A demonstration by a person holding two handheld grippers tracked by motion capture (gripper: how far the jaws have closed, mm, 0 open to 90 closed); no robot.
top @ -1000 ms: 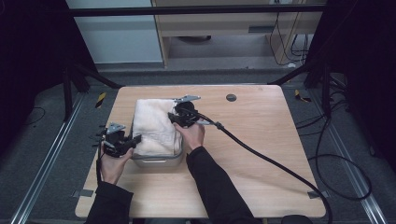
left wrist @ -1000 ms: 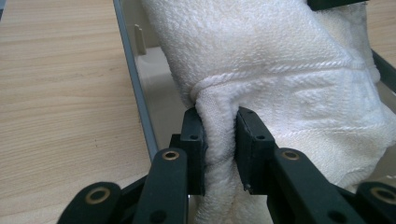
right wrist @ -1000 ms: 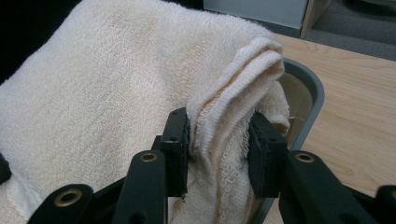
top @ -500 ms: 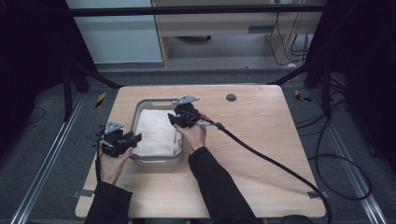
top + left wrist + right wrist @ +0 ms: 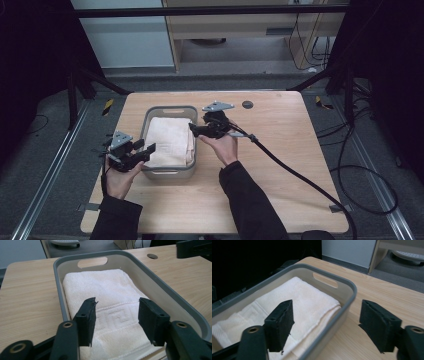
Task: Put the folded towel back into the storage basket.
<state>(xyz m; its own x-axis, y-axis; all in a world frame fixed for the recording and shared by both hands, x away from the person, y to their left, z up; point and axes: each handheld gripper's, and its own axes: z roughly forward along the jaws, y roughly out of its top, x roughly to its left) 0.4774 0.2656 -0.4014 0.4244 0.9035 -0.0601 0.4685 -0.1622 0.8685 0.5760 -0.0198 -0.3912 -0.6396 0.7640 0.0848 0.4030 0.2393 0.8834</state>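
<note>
I am holding a two-jaw gripper in each hand over a light wooden table (image 5: 280, 150), and both are pointing at a grey plastic bin (image 5: 169, 172) sitting toward the table's left side. A folded cream towel (image 5: 169, 141) is lying flat inside the bin, filling most of its floor, with a woven band pattern showing near the end closest to me.

My left gripper (image 5: 142, 151) is hovering at the bin's near left corner. Its jaws are standing apart with nothing between them. In the left gripper view, they are framing the near end of the towel (image 5: 110, 302) from just above, probably so I can check how the cloth is lying.

My right gripper (image 5: 196, 131) is hanging over the bin's right wall. Its jaws are also spread wide and gripping nothing. In the right gripper view, one jaw is sitting over the towel (image 5: 294, 300) and the other over bare table, so they are straddling the bin's rim (image 5: 342, 312) without touching it.

I judge that the towel is resting fully inside the bin, and that my open, lifted jaws are leaving it free to settle.
</note>
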